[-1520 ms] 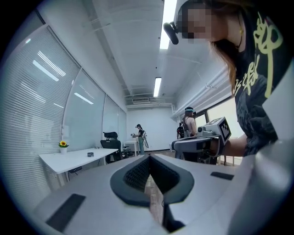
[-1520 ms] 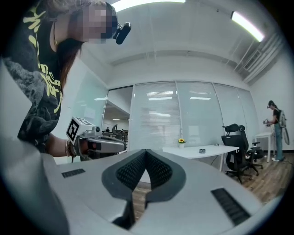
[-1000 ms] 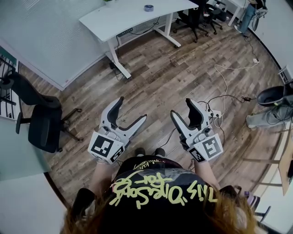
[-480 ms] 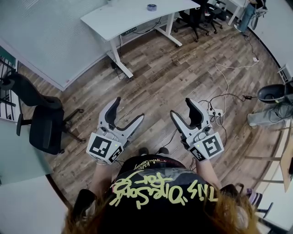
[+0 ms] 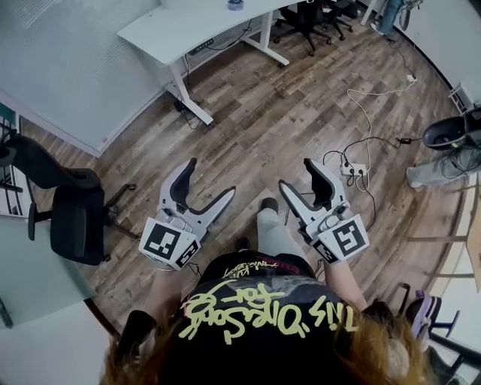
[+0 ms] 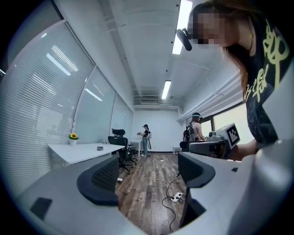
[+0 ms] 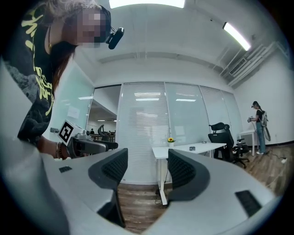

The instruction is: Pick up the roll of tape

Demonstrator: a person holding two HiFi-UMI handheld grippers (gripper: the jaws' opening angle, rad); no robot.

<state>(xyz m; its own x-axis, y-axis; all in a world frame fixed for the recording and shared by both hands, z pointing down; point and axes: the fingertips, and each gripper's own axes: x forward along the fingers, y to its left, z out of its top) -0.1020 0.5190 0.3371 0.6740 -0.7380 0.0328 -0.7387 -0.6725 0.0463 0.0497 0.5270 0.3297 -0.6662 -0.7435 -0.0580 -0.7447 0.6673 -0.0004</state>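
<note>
The left tongs [image 5: 210,178] are hanging open with nothing between them. The right tongs [image 5: 297,174] are gaping open and empty too. Both are pointing over the wood floor [image 5: 285,113] toward the white counter [image 5: 173,30]. The tape [image 5: 236,4] is sitting on the counter, well apart from both tongs. Wide bare floor is lying in between. A black chair [image 5: 71,210] is standing off to the left, and a white cable [image 5: 368,128] is lying on the right.
</note>
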